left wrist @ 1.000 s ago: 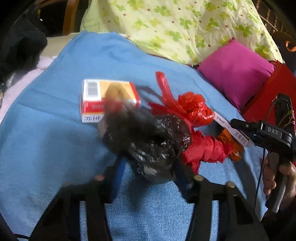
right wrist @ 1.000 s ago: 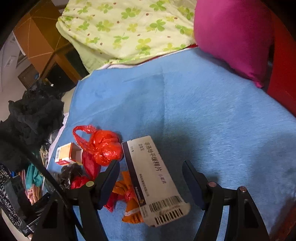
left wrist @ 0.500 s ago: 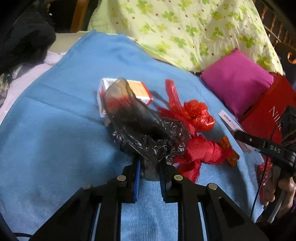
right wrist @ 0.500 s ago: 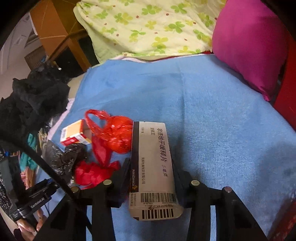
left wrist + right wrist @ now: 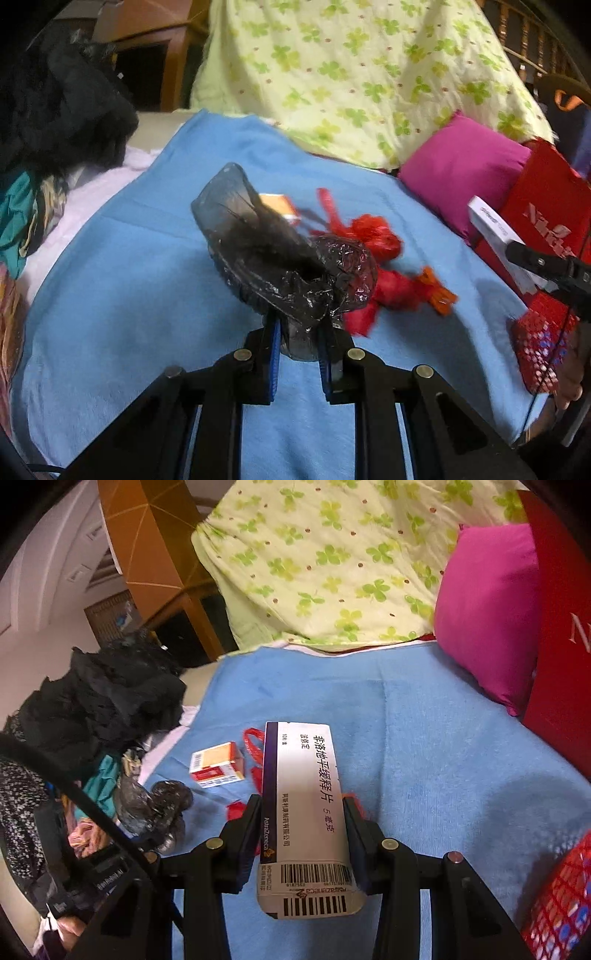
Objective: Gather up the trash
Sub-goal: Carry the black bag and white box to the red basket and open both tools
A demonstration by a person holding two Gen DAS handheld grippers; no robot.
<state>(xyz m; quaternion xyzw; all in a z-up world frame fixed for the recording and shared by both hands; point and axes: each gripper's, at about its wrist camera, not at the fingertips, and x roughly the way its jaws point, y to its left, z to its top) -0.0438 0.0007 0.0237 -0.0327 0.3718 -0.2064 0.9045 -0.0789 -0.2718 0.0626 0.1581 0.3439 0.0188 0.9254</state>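
Change: a second ago both tools stood open around their items; both have since clamped and lifted them off the blue blanket (image 5: 122, 302), so the bed looks further below.
Left tool (image 5: 298, 350): jaws nearly together, pinching the neck of a crumpled black plastic bag (image 5: 291, 269), which balloons up and away ahead of the fingertips, clear of the blanket.
Right tool (image 5: 303, 827): narrowed onto the long sides of a white medicine box (image 5: 304, 812), barcode end toward the camera, far end raised over the bed.
Trash left on the bed: red plastic bags (image 5: 373, 258) just beyond and right of the left tool's bag; a small orange wrapper (image 5: 437, 291) touching them on the right; a small orange-and-white carton (image 5: 217, 764) ahead-left of the right tool.
Surroundings: pink pillow (image 5: 484, 613) and clover-print quilt (image 5: 332, 561) far ahead; red paper bag (image 5: 543, 214) at the right; dark clothing heap (image 5: 99, 701) to the left.
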